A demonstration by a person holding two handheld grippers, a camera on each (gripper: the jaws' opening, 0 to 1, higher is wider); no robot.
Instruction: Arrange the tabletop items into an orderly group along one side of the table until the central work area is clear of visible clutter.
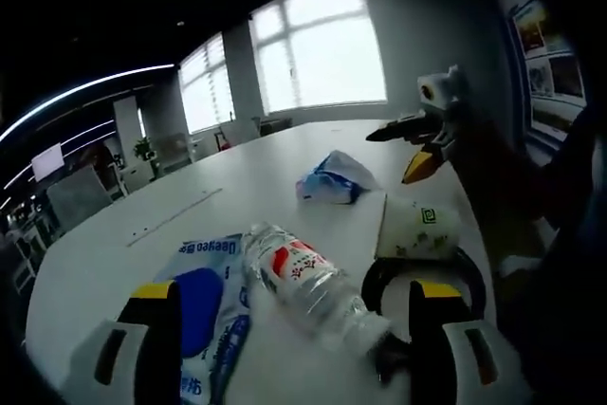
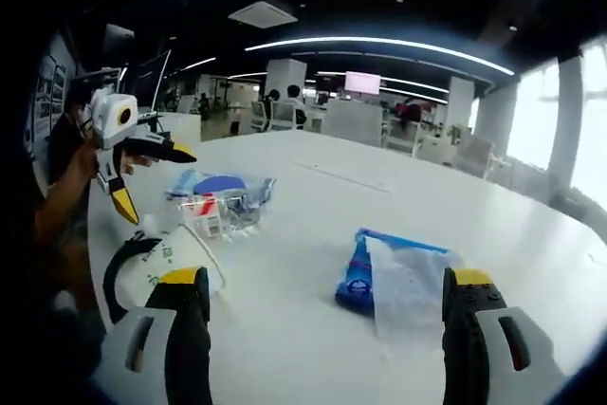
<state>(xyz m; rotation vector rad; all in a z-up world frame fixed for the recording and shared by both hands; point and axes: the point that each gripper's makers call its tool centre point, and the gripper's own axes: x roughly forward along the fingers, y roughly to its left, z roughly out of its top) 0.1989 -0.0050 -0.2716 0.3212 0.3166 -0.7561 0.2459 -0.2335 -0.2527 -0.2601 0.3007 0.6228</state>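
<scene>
A clear water bottle (image 1: pixel 303 282) with a red-and-white label lies on its side on the white table (image 1: pixel 142 234), between my left gripper's (image 1: pixel 296 334) wide-open jaws. A blue wipes pack (image 1: pixel 204 315) lies beside it. To the right, a paper cup (image 1: pixel 417 230) lies tipped over a black ring (image 1: pixel 379 277). Farther off is a blue-and-white tissue pack (image 1: pixel 332 177), with my right gripper (image 1: pixel 406 149) hanging open above the table beyond the cup. In the right gripper view the tissue pack (image 2: pixel 394 277) lies just ahead of my open right gripper (image 2: pixel 327 324). The left gripper (image 2: pixel 156 185) hovers open over the cup (image 2: pixel 175 258), bottle (image 2: pixel 223 211) and wipes pack (image 2: pixel 220 184).
The table (image 2: pixel 313 196) stretches wide and white past the items. Office chairs (image 1: pixel 81 196) stand by its far edge, and desks and seated people (image 2: pixel 285 101) are behind. A person's arm (image 2: pixel 57 206) holds the left gripper near the table's edge. Large windows (image 1: pixel 322 49) light the room.
</scene>
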